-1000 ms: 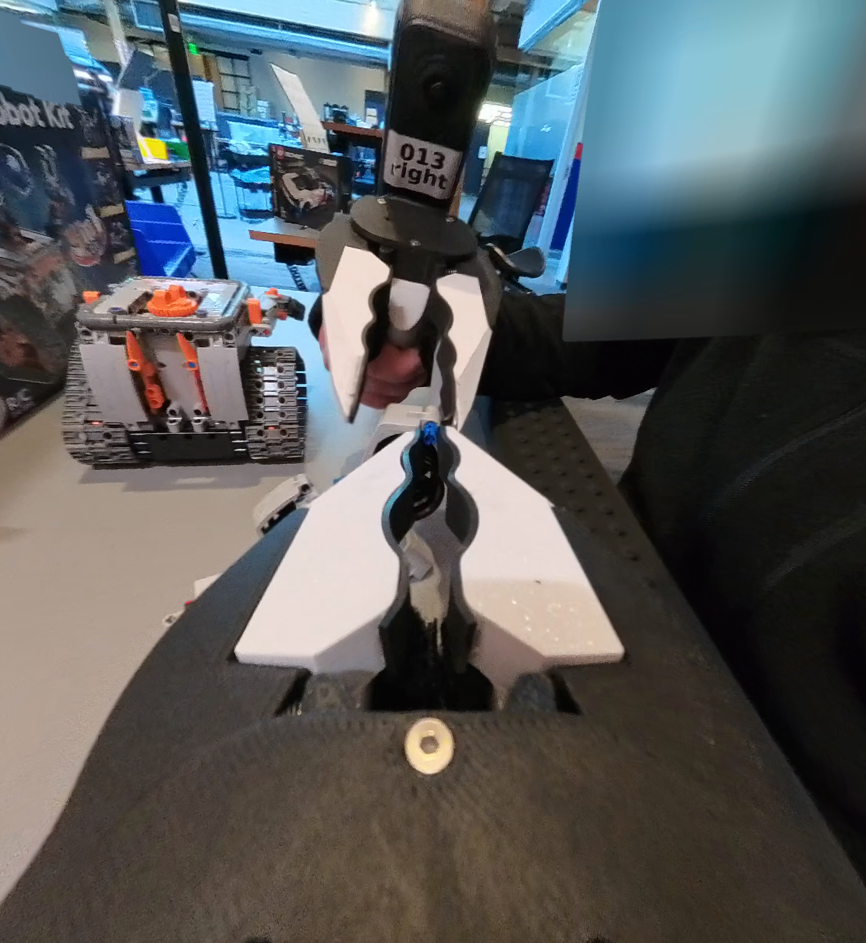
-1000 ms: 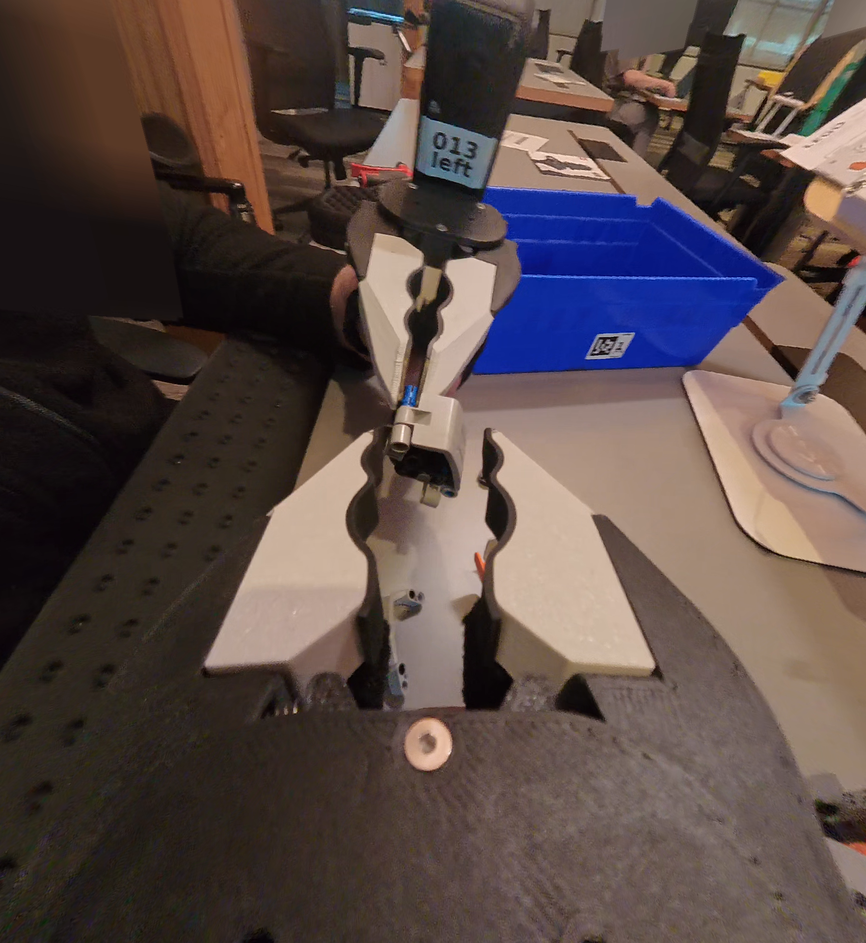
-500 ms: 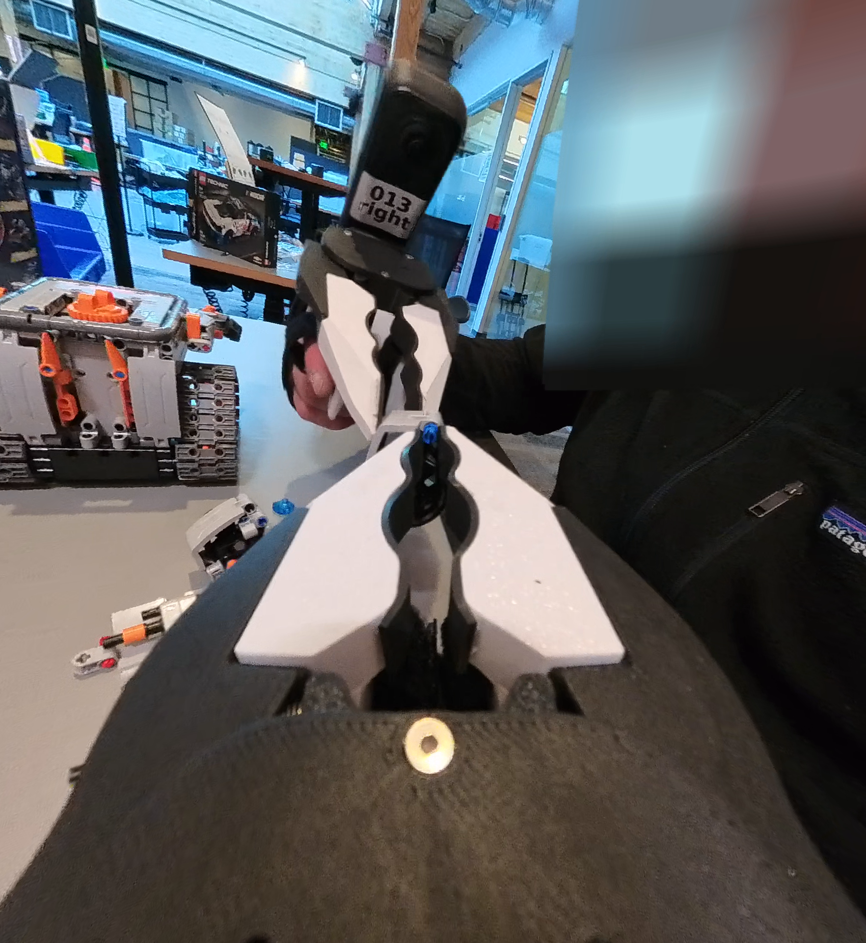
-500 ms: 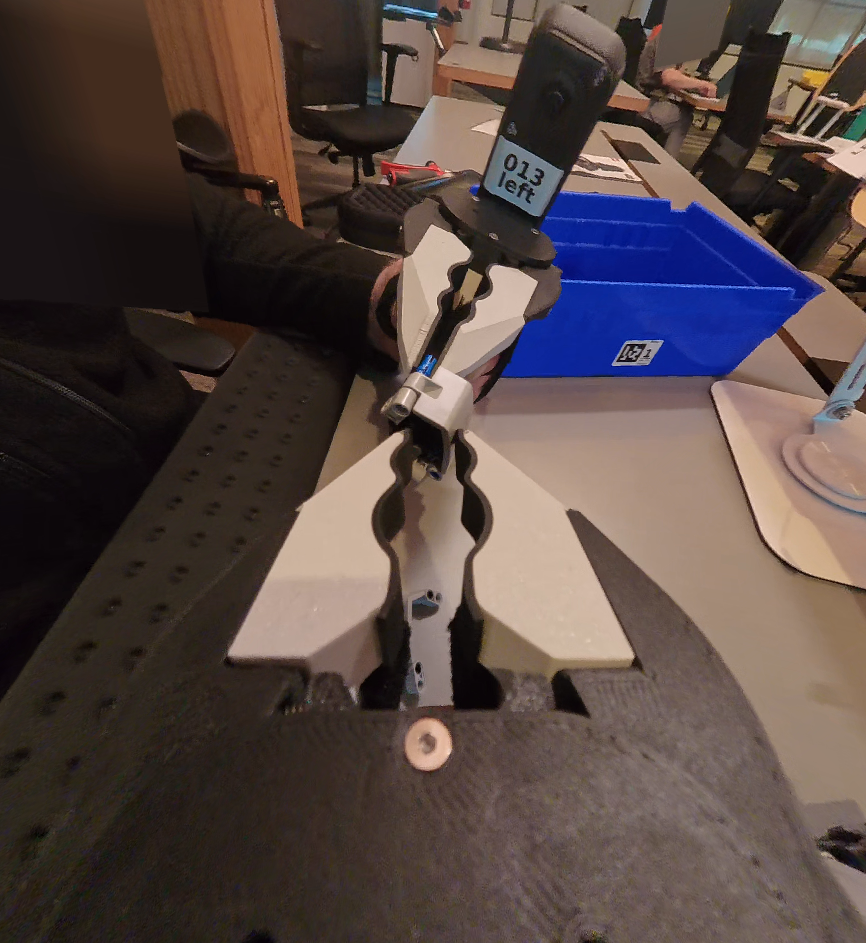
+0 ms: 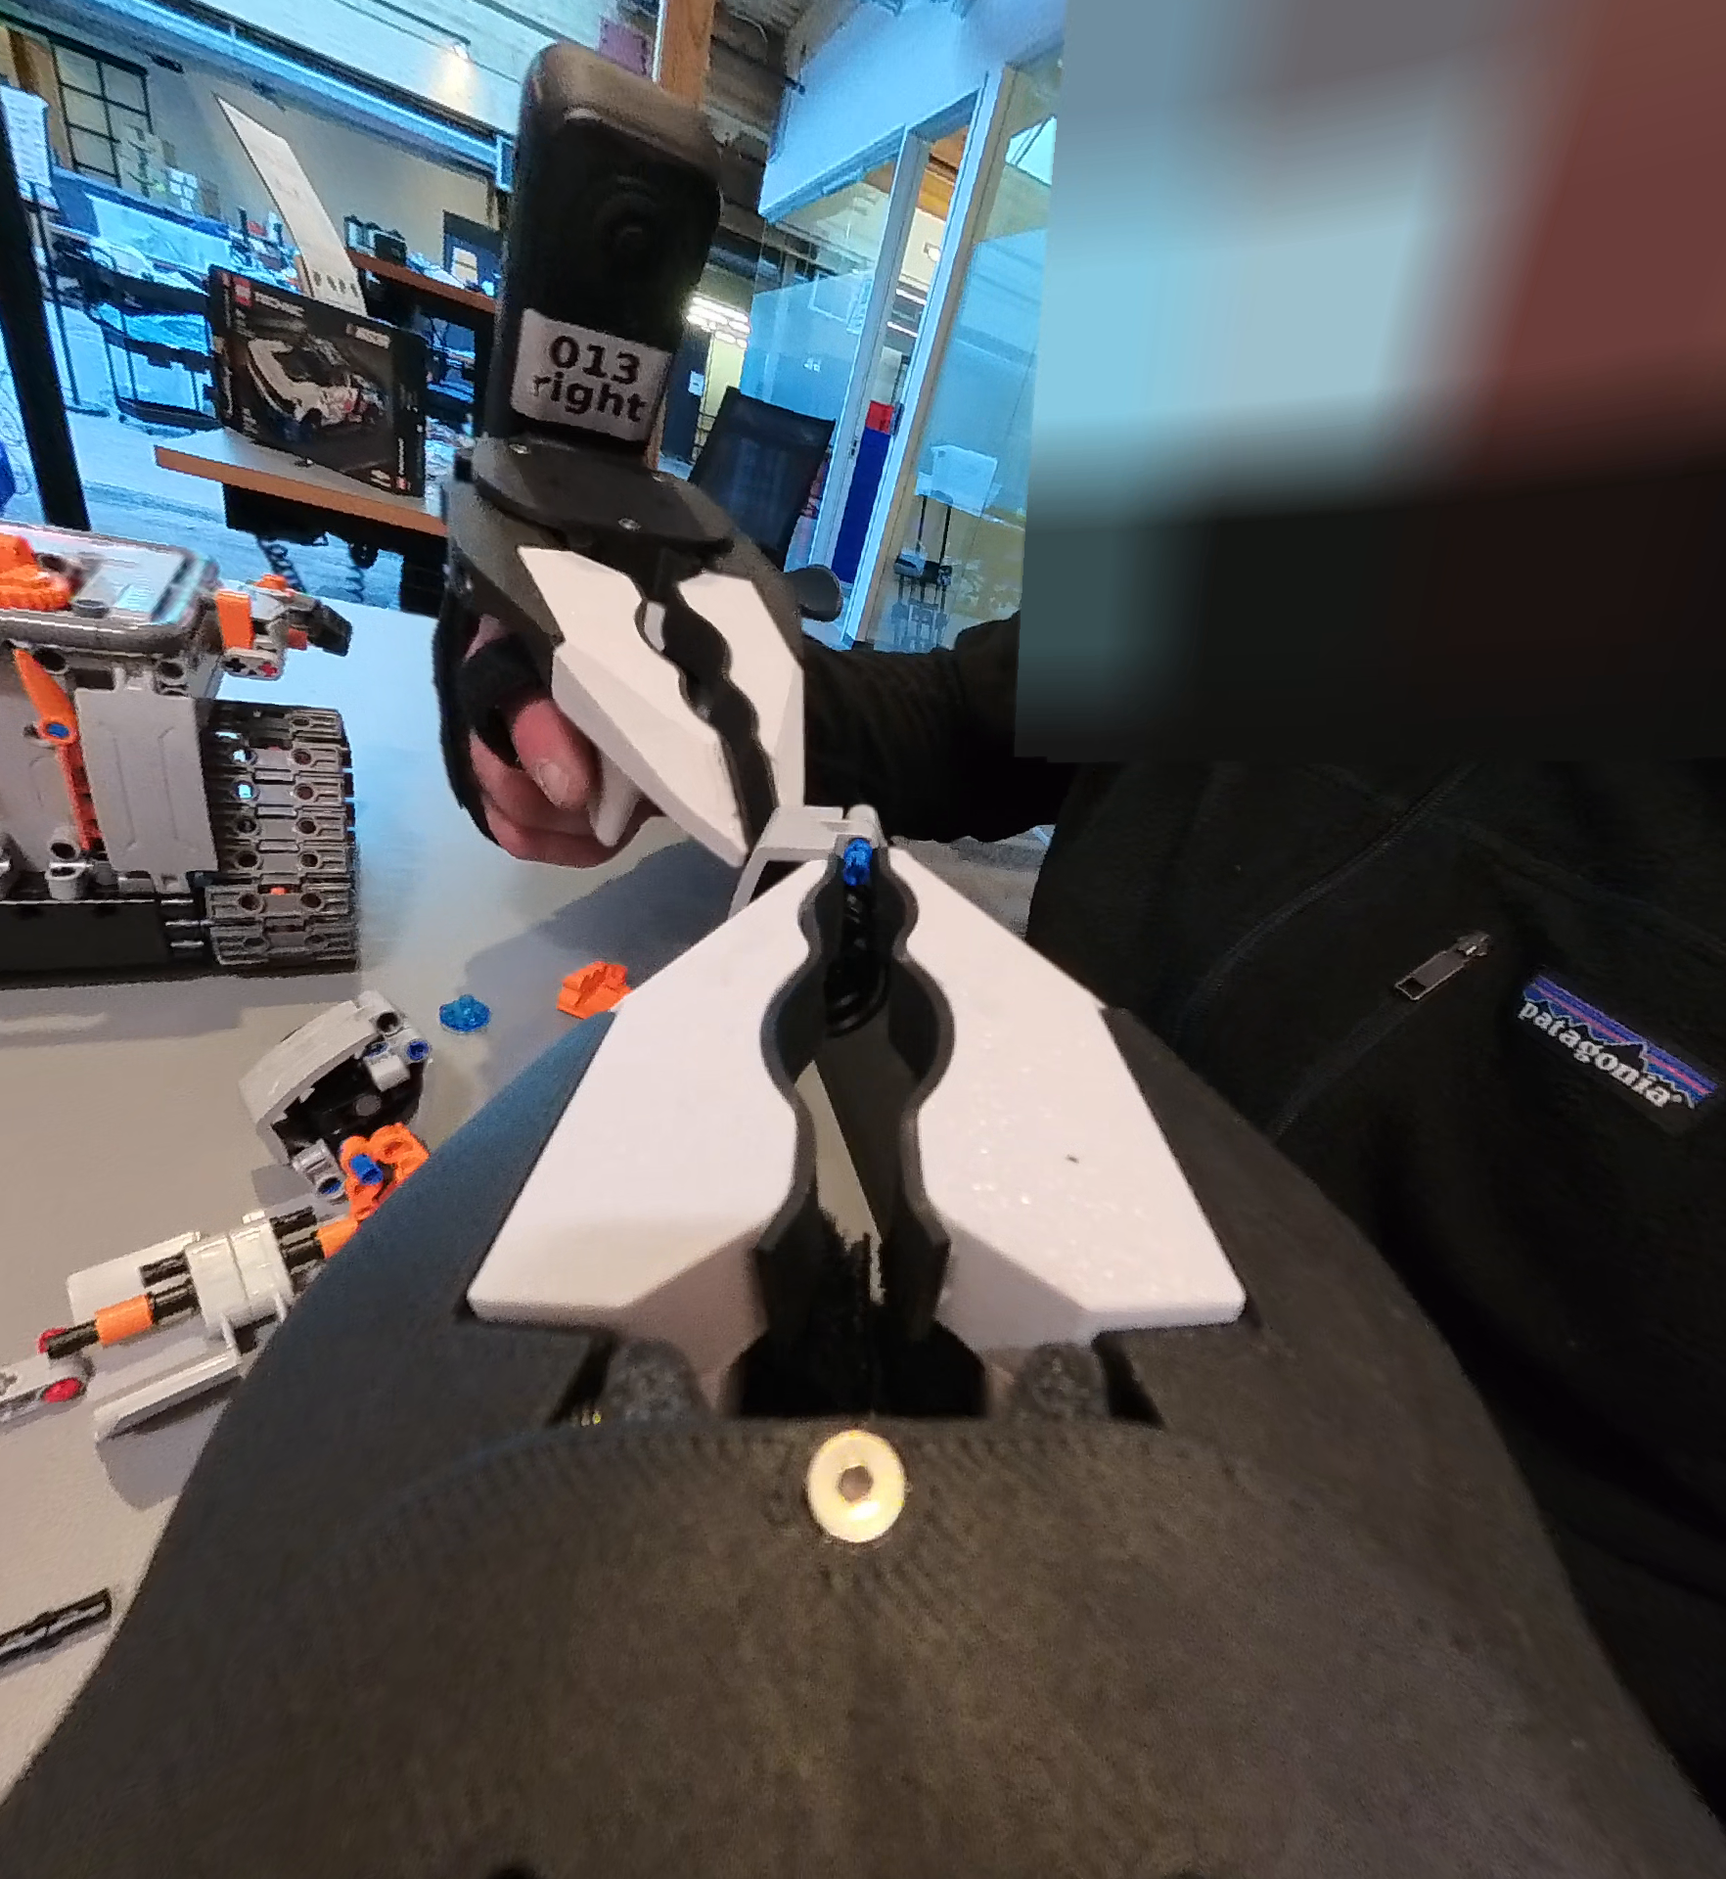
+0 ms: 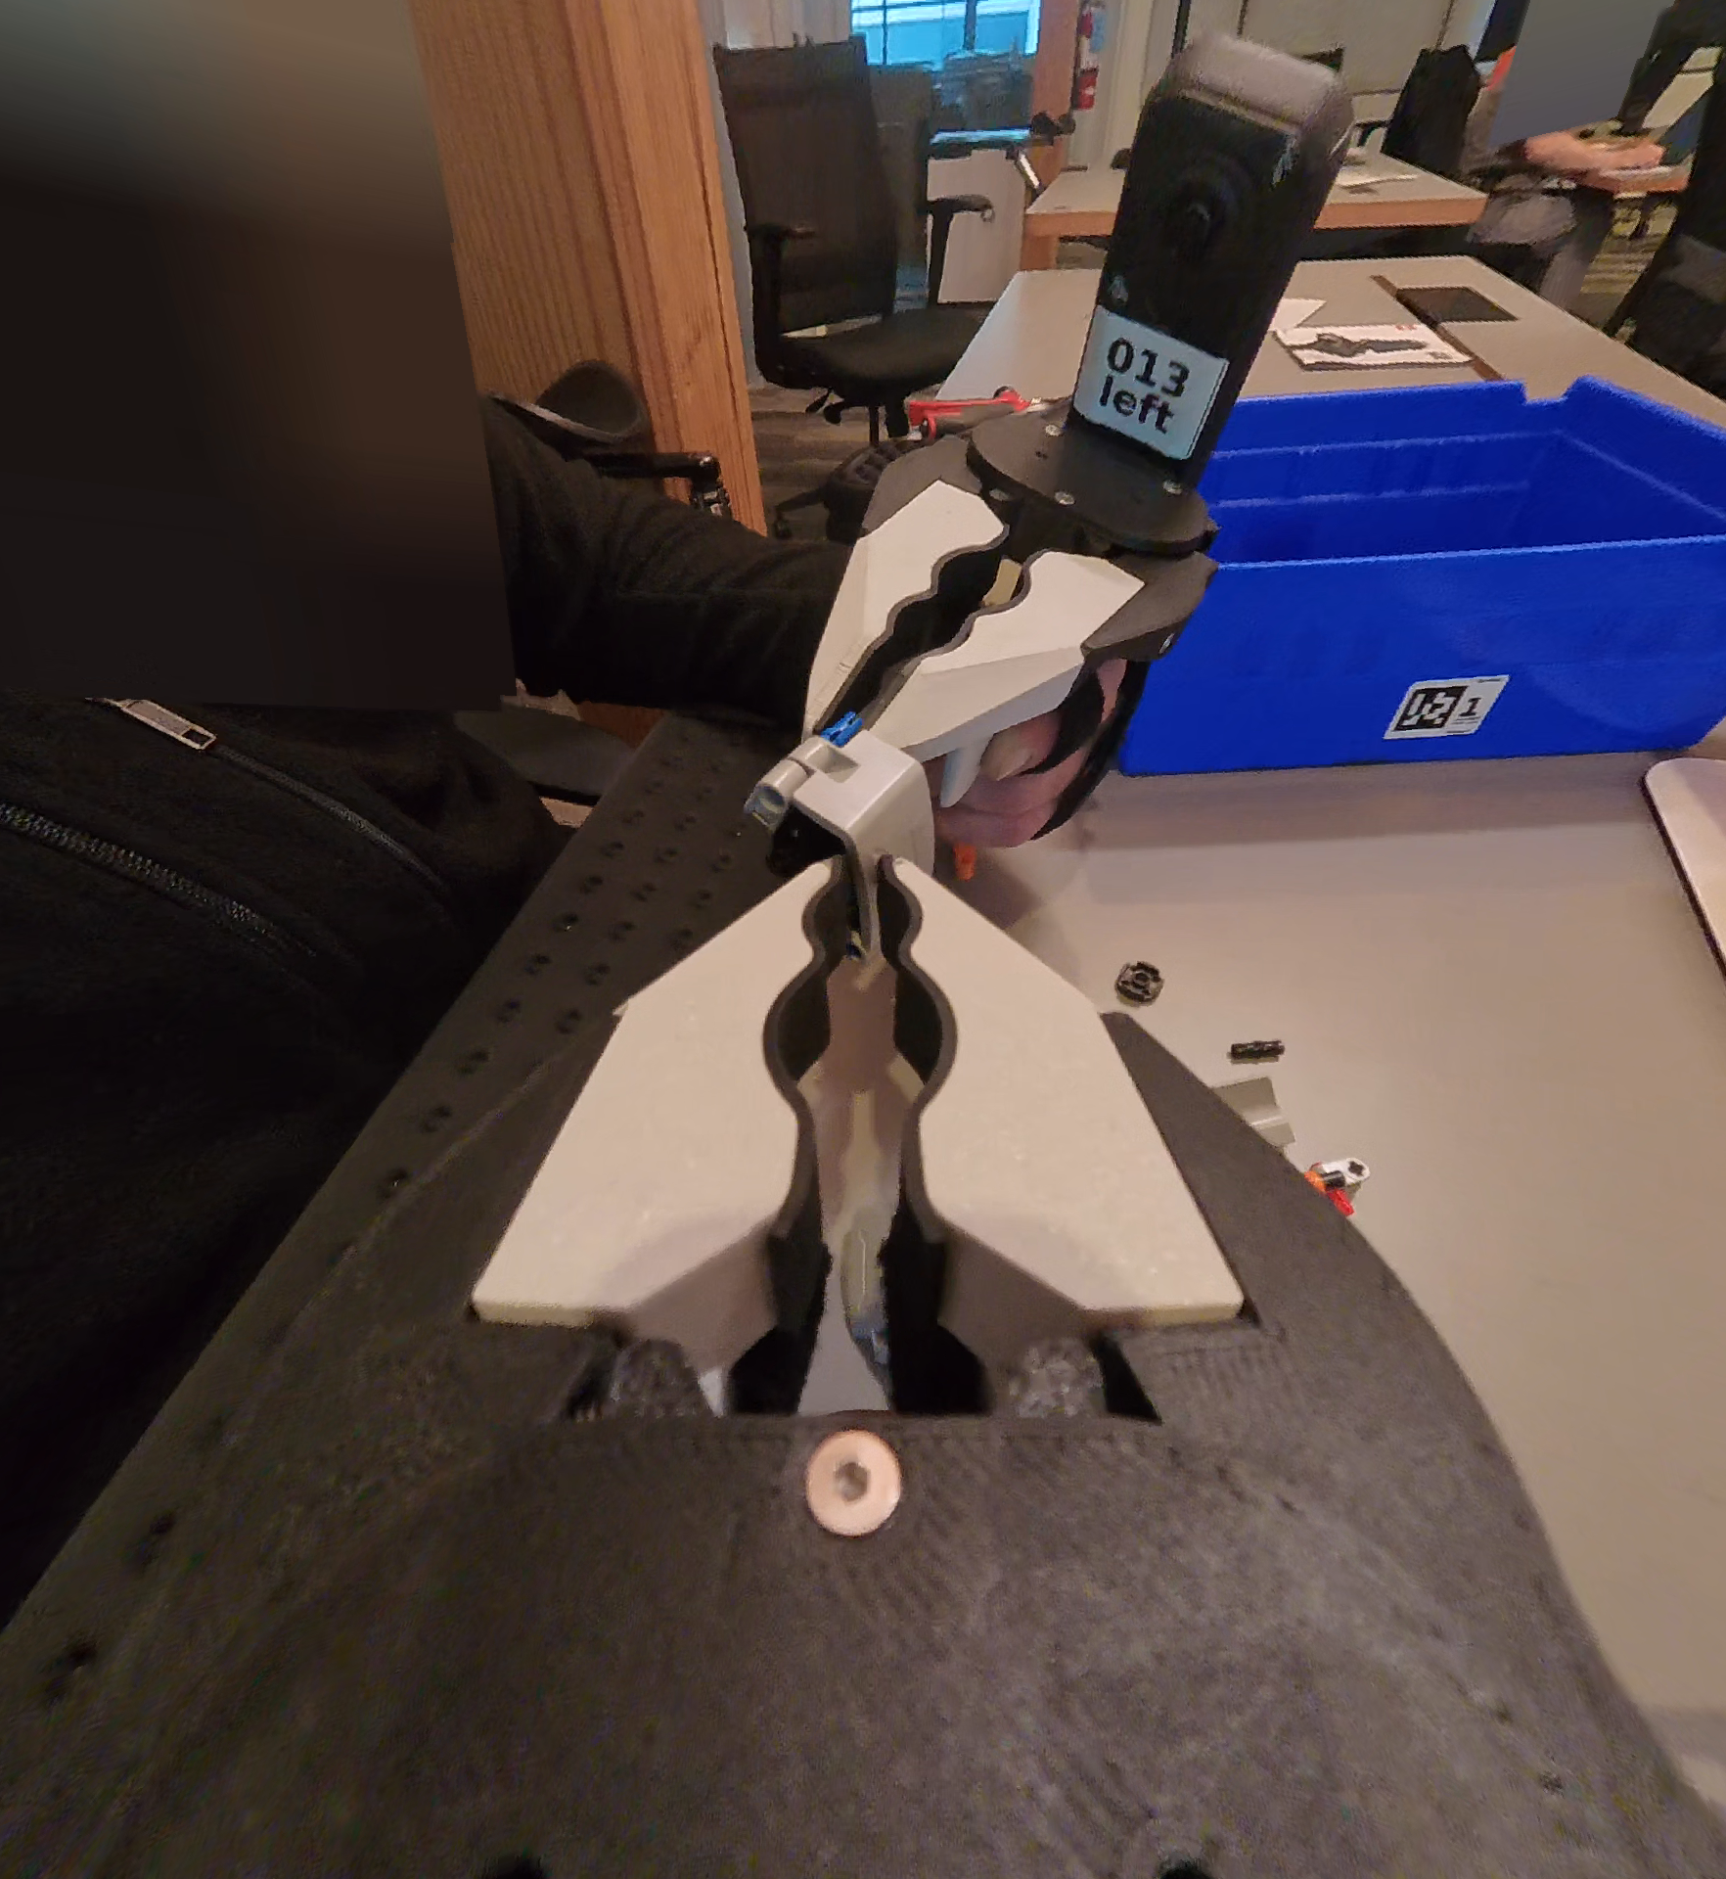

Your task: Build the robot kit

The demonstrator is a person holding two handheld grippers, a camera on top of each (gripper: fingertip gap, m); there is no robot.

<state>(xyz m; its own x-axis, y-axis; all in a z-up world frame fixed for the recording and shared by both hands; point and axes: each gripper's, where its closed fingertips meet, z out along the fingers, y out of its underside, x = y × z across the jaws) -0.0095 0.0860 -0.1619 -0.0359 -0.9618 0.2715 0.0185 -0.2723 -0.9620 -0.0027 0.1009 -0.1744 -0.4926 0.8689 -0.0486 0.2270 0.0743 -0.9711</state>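
My left gripper [image 5: 854, 864] is shut on a blue pin [image 5: 853, 860] that sticks out of a small grey brick-built piece [image 5: 798, 839], held in the air above the table edge. My right gripper [image 6: 864, 895] is shut on the lower edge of the same grey piece [image 6: 864, 798]. In the right wrist view the left gripper [image 6: 839, 727] comes in from the upper right, tilted, with the blue pin [image 6: 844, 727] between its tips. In the left wrist view the right gripper [image 5: 773, 819] slants down from the upper left onto the piece.
A tracked grey-and-orange brick vehicle [image 5: 127, 763] stands at the left. Loose sub-assemblies [image 5: 340, 1088] [image 5: 178, 1312] and small parts [image 5: 590, 991] lie on the grey table. A blue bin [image 6: 1449, 600] stands behind. A black perforated board [image 6: 574, 966] and a person's black jacket [image 5: 1449, 1118] are close.
My right gripper has gone from wide open to shut on the grey piece. Both grippers have tilted and swung, and the piece has turned with them.
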